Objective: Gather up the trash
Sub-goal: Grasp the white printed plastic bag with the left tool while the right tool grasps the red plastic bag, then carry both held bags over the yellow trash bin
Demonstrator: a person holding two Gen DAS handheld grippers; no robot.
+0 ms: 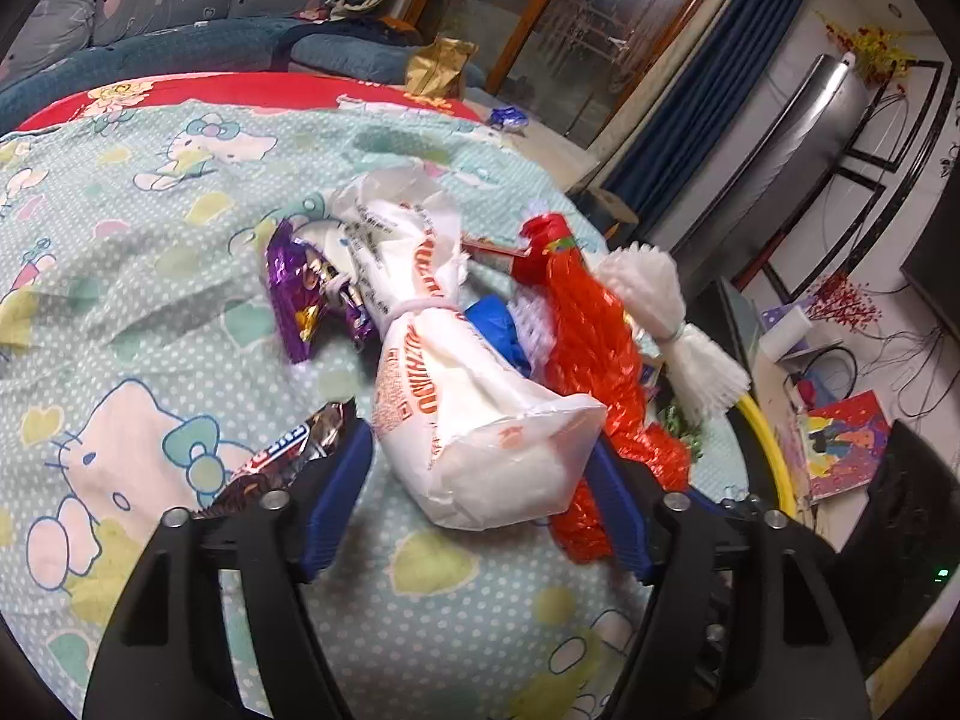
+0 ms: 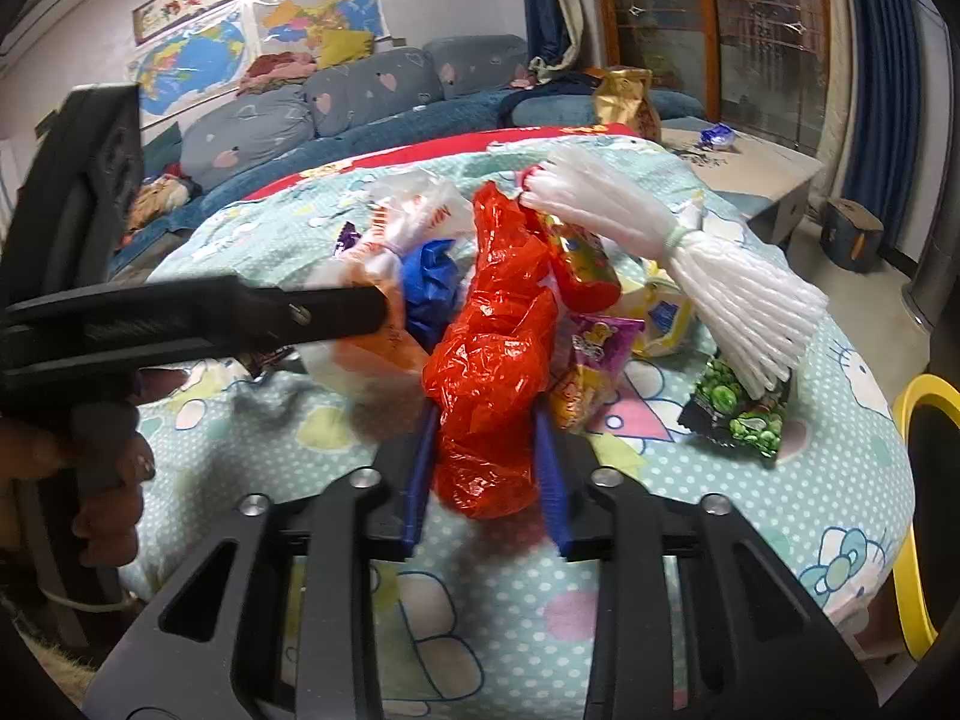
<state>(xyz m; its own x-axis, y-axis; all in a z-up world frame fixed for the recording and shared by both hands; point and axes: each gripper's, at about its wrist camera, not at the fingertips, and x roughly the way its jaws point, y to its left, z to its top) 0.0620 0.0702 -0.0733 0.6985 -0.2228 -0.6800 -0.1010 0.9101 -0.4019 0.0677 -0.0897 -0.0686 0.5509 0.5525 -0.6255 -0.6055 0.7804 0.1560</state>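
A: So, the left wrist view: the left gripper has its blue fingers pinching the white printed bag on the cartoon-print bedsheet. A purple wrapper lies beyond.

B: Only the right wrist view shows the green snack packet. There the right gripper squeezes the red plastic bag, and a hand holds the other tool.
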